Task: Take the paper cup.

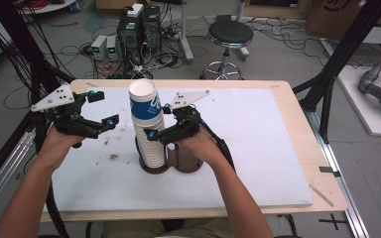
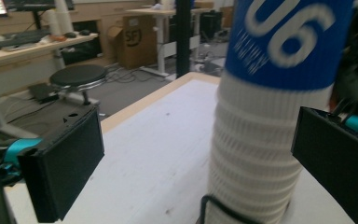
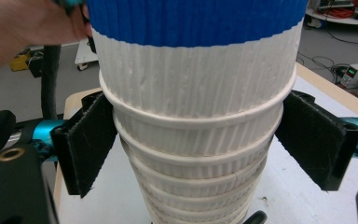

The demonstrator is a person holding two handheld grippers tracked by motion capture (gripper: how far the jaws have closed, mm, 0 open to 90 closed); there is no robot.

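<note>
— What's standing in the middle of the counter?

— A tall stack of paper cups, nested one inside the next, sitting in the left ring of a dark brown two-ring holder. The right ring has nothing in it. The cups are ribbed white paper with rolled rims; the top cup has a blue band with white lettering and stands open-mouthed, white inside.

— And the counter itself?

— A white, slightly grainy board laid on a pale wooden top, with a few brown smudges to the left of the stack.

— Where are the hands?

— The right gripper comes in from the right, its black padded jaws on either side of the stack just below the blue band. In the right gripper view, one pad lies against the rims on one side, while the other stands a little off, so it's a loose straddle rather than a firm pinch.

— The other one?

— The left gripper is raised to the left of the stack, jaws spread wide, nothing between them.
</note>
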